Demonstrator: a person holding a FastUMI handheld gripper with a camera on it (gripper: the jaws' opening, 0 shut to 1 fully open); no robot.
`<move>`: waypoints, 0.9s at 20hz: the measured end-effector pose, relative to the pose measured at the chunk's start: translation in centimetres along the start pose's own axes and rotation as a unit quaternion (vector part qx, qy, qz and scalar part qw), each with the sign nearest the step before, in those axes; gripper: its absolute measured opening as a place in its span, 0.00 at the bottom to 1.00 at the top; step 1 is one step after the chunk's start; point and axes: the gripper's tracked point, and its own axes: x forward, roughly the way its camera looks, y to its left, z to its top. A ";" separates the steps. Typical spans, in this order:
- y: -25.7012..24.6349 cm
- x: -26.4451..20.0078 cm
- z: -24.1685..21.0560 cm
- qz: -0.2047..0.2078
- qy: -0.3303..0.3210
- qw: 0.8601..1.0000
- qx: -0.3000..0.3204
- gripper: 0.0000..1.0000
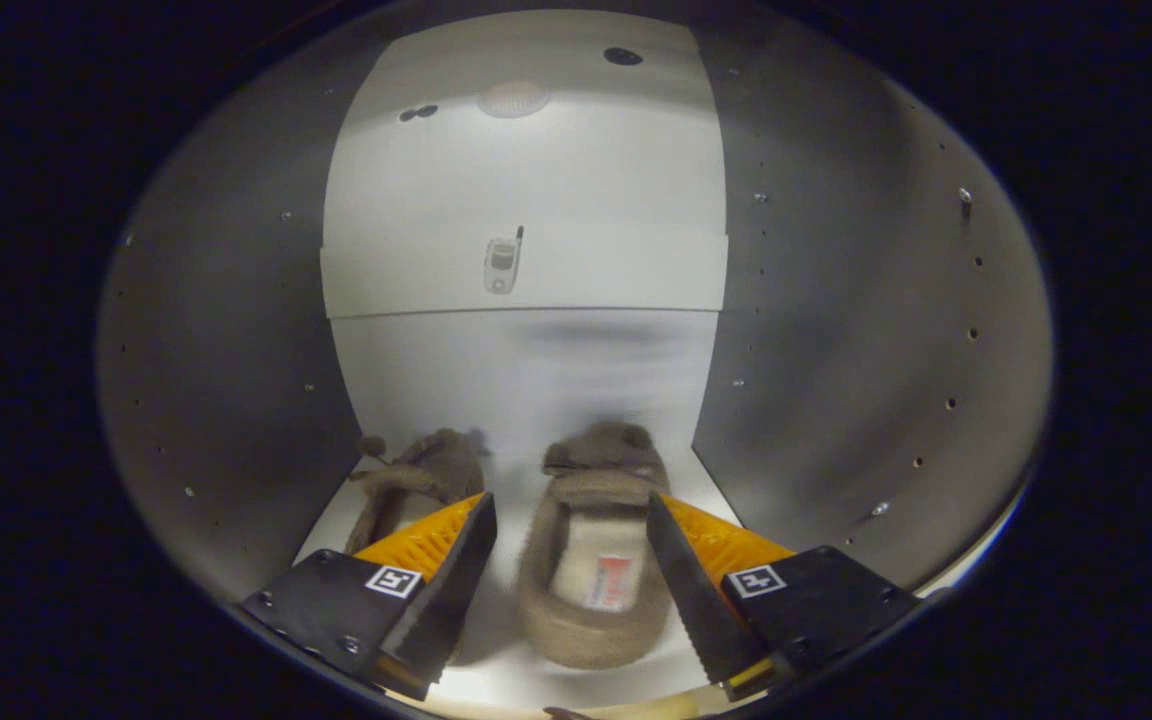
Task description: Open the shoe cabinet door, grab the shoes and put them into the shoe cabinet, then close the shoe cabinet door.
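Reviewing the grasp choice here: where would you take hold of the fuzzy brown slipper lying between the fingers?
Probably by its side walls at mid-length, coming from the heel end. The fuzzy brown slipper lies on the cabinet shelf, toe toward the back, between the open gripper fingers, which already flank it. The second brown slipper lies beside it, close on one side.

Shelf: the white floor inside the shoe cabinet, with grey walls on both sides.
Right shoe: a fuzzy brown slipper lies flat on the shelf, toe pointing to the back. It sits between the two fingers.
Left shoe: another brown slipper lies on the shelf beside the first one, close to the left wall. The left finger hides part of it.
Gripper: the gripper has its fingers spread wide; whether they touch the right shoe cannot be told.
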 end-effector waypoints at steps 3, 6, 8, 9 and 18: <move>-0.4 -0.8 0.8 -0.001 -0.010 1.000 0.005 0.95; -0.5 -2.3 1.9 0.003 -0.027 1.000 0.010 0.95; -0.4 -3.8 2.3 0.003 -0.037 0.999 0.005 0.95; -0.3 -4.8 2.6 0.002 -0.042 0.999 0.002 0.95; 1.3 -19.8 3.9 0.006 -0.105 0.994 0.003 0.95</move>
